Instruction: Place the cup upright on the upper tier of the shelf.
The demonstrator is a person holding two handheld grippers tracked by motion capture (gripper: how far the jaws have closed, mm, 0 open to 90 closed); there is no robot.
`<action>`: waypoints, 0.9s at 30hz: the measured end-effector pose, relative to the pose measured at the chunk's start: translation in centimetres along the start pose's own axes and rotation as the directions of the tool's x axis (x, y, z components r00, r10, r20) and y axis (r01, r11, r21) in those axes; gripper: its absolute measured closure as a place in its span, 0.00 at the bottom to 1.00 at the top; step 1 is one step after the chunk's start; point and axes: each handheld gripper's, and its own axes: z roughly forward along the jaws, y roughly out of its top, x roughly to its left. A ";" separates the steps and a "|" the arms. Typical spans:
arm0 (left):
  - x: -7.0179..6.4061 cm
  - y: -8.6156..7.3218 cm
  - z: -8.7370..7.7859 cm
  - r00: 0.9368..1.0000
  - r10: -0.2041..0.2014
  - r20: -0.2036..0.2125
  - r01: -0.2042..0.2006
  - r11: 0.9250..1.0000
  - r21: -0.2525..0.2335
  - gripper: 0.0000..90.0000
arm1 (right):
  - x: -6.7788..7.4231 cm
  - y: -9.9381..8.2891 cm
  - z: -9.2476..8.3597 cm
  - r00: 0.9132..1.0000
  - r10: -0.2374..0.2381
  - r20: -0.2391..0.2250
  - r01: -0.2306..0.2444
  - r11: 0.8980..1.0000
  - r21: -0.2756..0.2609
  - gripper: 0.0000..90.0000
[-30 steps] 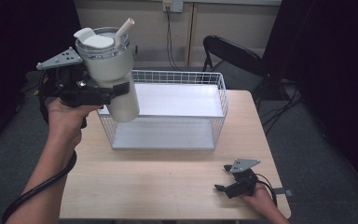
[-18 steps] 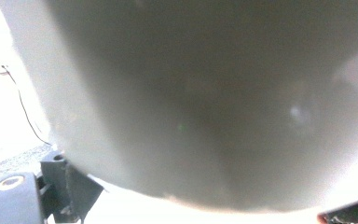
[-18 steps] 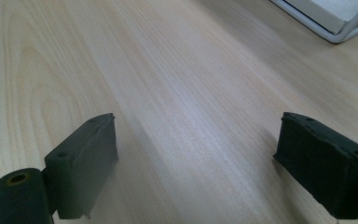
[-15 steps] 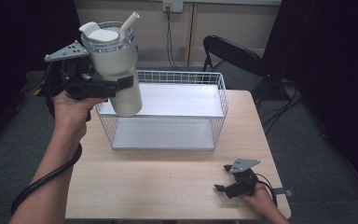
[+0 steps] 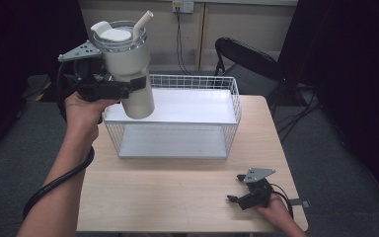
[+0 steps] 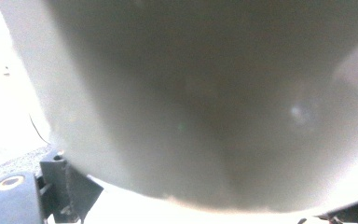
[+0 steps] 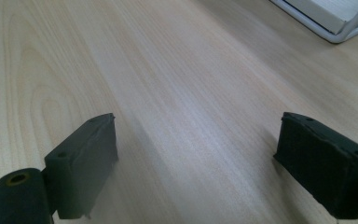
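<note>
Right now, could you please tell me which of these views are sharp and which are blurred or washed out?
Left gripper view: the tumbler is a blur, background overexposed. Right gripper view: the table grain is fairly sharp, jaws soft. High view: evenly lit, tumbler and wire basket sharp.

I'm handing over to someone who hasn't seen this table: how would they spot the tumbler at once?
Start at the white wire basket at the far side of the wooden table. Above its left end, the left gripper holds the tumbler in the air, tilted, its jaws clamped around the body. It is the tall cream cup with a clear lid and a straw, the one loose item here.
</note>
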 end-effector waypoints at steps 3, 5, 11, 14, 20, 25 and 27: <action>0.1 -0.1 0.4 1.000 0.003 -0.002 -0.003 1.000 0.002 0.11 | 0.0 0.0 0.0 1.000 0.000 0.000 0.000 1.000 0.000 0.13; 0.2 -0.2 0.7 1.000 0.005 0.001 -0.005 1.000 0.002 0.11 | 0.0 0.0 0.0 1.000 0.000 0.000 0.000 1.000 0.000 0.13; 0.4 -0.3 1.5 1.000 0.000 0.003 0.000 1.000 0.000 0.11 | 0.0 0.0 0.0 1.000 0.000 0.000 0.000 1.000 0.000 0.13; 0.4 -0.3 1.8 1.000 0.005 0.002 -0.005 1.000 0.001 0.11 | 0.0 0.0 0.0 1.000 0.000 0.000 0.000 1.000 0.000 0.13; 0.6 -0.2 2.3 1.000 0.000 -0.003 0.000 1.000 -0.001 0.12 | 0.0 0.0 0.0 1.000 0.000 0.000 0.000 1.000 0.000 0.13; 0.8 -0.4 2.8 1.000 0.001 -0.011 -0.001 1.000 0.000 0.11 | 0.0 0.0 0.0 1.000 0.000 0.000 0.000 1.000 0.000 0.13; 0.9 -0.4 3.0 1.000 0.009 -0.014 -0.009 1.000 0.002 0.11 | 0.0 0.0 0.0 1.000 0.000 0.000 0.000 1.000 0.000 0.13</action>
